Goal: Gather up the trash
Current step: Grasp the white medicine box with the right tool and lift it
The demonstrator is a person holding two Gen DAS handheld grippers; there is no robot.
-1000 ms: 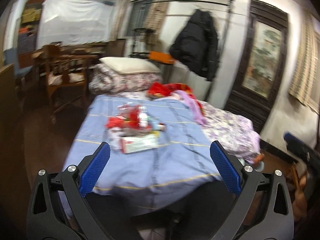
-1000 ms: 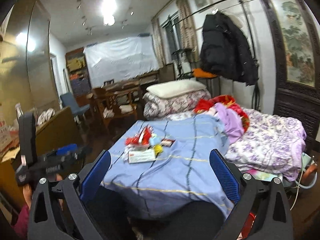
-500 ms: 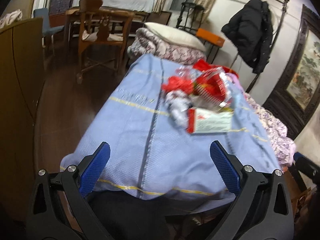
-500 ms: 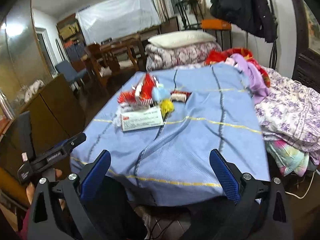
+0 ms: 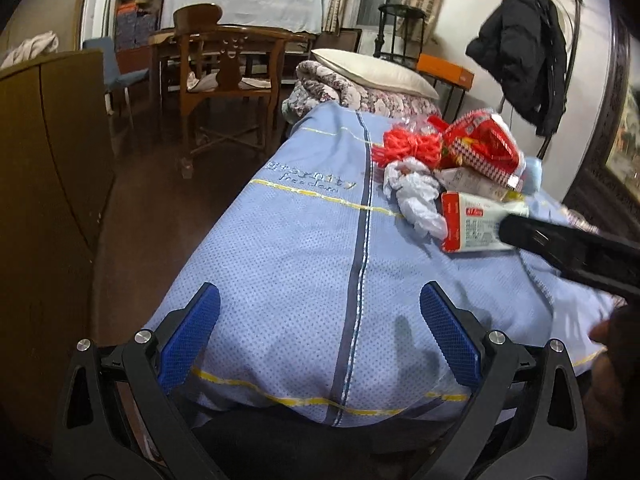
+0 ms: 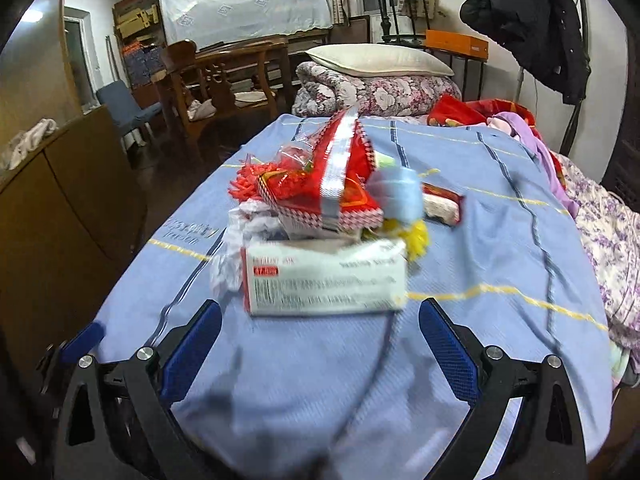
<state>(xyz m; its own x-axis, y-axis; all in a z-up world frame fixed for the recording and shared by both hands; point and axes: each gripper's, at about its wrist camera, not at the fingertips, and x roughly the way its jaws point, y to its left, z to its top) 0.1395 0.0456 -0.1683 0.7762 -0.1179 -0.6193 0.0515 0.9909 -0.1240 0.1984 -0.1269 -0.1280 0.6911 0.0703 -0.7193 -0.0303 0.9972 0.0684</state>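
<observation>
Both hand-held grippers wide open, empty: left (image 5: 320, 328), right (image 6: 320, 340). Trash pile on bed (image 6: 500, 264); white carton (image 6: 324, 276) nearest the right one, red wrapper (image 6: 332, 184) behind.

Bed covered by pale blue dotted blanket (image 6: 460, 264); on it are heaped a white-and-red cardboard box (image 6: 324, 276), crumpled white wrapper (image 5: 416, 196), red checked packaging (image 6: 328, 188), red netting (image 5: 408, 146).

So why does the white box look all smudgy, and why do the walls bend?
Right wrist view: the white box and the red wrapper behind it are smeared by motion blur, since that tool is moving. Left wrist view: the box looks sharper. Both views: the fisheye lens curves the walls and darkens the corners.
</observation>
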